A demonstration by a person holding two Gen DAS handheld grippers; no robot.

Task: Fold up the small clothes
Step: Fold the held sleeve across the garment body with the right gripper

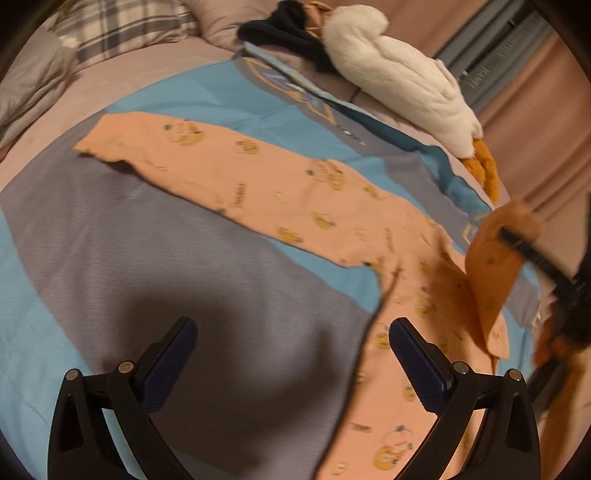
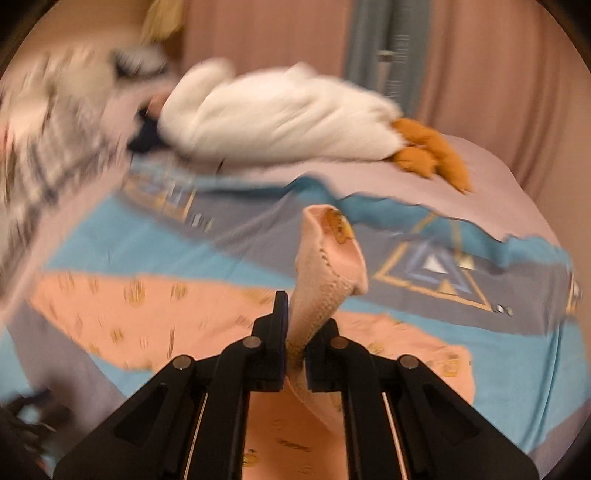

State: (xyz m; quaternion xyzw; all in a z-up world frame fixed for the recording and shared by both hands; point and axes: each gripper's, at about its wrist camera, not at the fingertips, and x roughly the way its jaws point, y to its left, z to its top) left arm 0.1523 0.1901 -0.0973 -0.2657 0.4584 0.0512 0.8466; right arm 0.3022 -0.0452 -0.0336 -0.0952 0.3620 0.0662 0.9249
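A peach garment (image 1: 295,192) printed with small yellow cartoon figures lies spread flat on the bed, over a blue-and-grey cover (image 1: 110,240). It runs slantwise across the cover, one long part reaching toward the pillow end and the rest toward the near edge.

The right claw (image 2: 295,354) is closed on a piece of the garment (image 2: 325,266): the fabric is pinched between its two black fingers and stands up from them in a curled cone, with its stitched hem showing. In the left wrist view this same lifted piece (image 1: 495,266) rises off the cover at the right, with the right claw blurred beside it.

The left claw (image 1: 291,354) is open and holds nothing. Its blue-padded fingers (image 1: 170,365) stand wide apart above the cover, the right one over the garment's edge.

Along the far edge of the bed lies a white plush bird (image 1: 399,77) with orange feet, a dark cloth (image 1: 288,29) bunched at its head. A plaid pillow (image 1: 122,26) lies at the far left corner. Pink curtains (image 2: 498,92) hang behind.
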